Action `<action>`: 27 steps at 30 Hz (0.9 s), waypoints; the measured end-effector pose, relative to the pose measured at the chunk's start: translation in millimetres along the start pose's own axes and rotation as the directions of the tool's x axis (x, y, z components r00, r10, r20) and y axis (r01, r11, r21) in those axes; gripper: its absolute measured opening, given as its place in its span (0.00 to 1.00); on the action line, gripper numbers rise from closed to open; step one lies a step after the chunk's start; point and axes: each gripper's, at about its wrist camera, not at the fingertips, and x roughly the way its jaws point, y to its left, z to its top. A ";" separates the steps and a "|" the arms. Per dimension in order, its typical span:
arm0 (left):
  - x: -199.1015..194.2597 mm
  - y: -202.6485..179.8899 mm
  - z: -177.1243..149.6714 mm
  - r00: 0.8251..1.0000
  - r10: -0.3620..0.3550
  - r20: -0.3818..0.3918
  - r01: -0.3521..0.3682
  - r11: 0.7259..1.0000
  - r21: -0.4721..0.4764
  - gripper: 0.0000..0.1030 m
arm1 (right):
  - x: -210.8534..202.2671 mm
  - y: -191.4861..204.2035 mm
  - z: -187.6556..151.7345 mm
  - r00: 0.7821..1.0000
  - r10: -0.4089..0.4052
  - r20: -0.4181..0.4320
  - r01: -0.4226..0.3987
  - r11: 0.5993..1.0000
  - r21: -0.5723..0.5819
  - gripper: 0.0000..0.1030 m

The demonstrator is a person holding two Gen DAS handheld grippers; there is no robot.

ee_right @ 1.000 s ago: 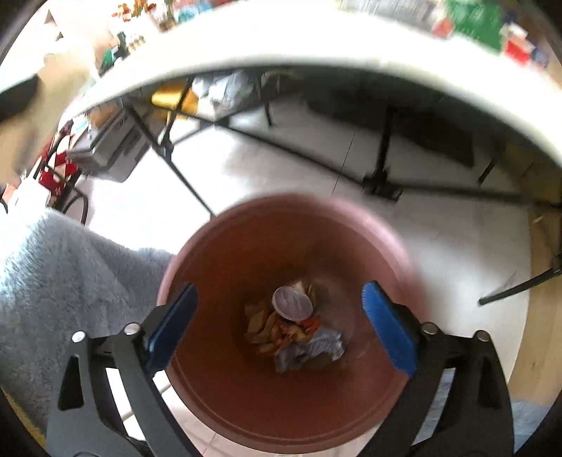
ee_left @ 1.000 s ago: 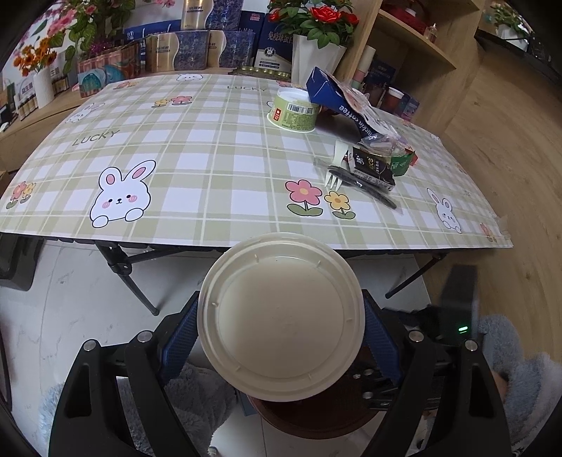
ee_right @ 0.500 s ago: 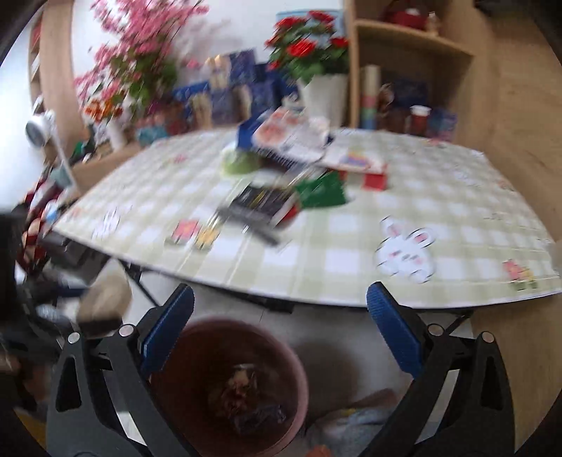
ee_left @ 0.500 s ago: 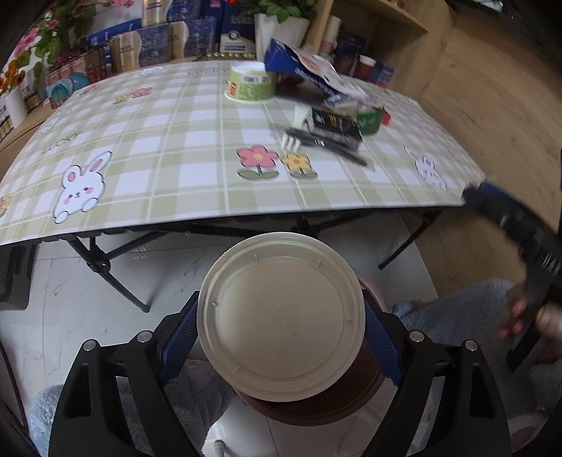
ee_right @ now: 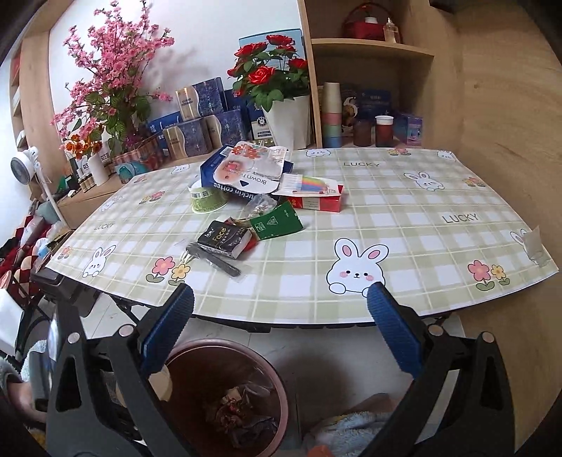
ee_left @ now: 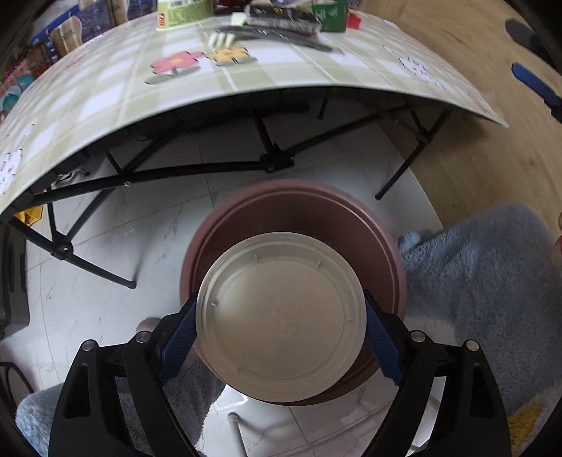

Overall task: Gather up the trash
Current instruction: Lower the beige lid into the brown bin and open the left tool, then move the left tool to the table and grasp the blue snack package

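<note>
**Over the bin: round lid in the left tongs, right tongs spread and bare**

Above the brown trash bin [ee_left: 293,225], in the left wrist view, the left tongs [ee_left: 281,328] are clenched on a cream round plastic lid [ee_left: 281,316], one blue pad on each side of its rim. The lid hangs over the bin's mouth and hides most of the inside; what lies in the bin cannot be seen from here. A grey-blue fluffy garment [ee_left: 481,281] presses against the bin's right side. Behind the bin stand the black folding legs [ee_left: 270,160] of the surface [ee_left: 105,98], whose checked cloth arches overhead. At its far edge, blurred, lie a green tub [ee_left: 184,12], a black fork wrapper [ee_left: 277,33] and a green packet [ee_left: 330,15].

In the right wrist view the right tongs [ee_right: 279,327] are released, pads wide apart, nothing between them. They sit before the near edge of the surface [ee_right: 421,228]. Below them the trash bin [ee_right: 224,397] stands on the white floor, holding crumpled wrappers [ee_right: 242,414] at its bottom. On the surface the litter is heaped together left of middle: a blue coffee box [ee_right: 242,175], the green tub [ee_right: 207,198], a red-and-white carton [ee_right: 316,198], the green packet [ee_right: 277,223], a black tissue pack [ee_right: 224,239] and the fork wrapper [ee_right: 214,260] nearest the edge. Potted red roses [ee_right: 274,81], pink blossoms [ee_right: 112,81] and stacked boxes [ee_right: 200,123] line the back.
</note>
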 end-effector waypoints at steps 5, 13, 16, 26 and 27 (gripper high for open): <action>4.3 -0.9 0.6 1.000 -0.004 -0.007 0.005 1.000 0.008 0.86 | 4.4 0.0 -4.8 1.000 0.000 -0.021 0.001 1.000 0.002 0.94; -28.9 26.0 5.8 0.992 0.038 0.117 -0.024 0.993 -0.116 0.90 | 8.0 3.6 -5.4 0.999 0.004 -0.041 -0.005 1.000 -0.015 0.95; -50.9 38.9 12.7 0.974 0.101 0.205 -0.070 0.986 -0.150 0.91 | 11.6 6.1 -6.1 0.999 0.007 -0.053 -0.009 0.999 -0.032 0.95; -116.1 80.0 45.0 0.877 0.256 0.405 -0.144 0.947 -0.287 0.91 | 20.9 8.4 0.9 0.996 0.024 -0.086 -0.027 0.999 -0.035 0.95; -120.1 81.7 47.3 0.872 0.260 0.415 -0.141 0.945 -0.296 0.91 | 21.3 7.5 1.7 0.996 0.024 -0.088 -0.027 0.999 -0.033 0.95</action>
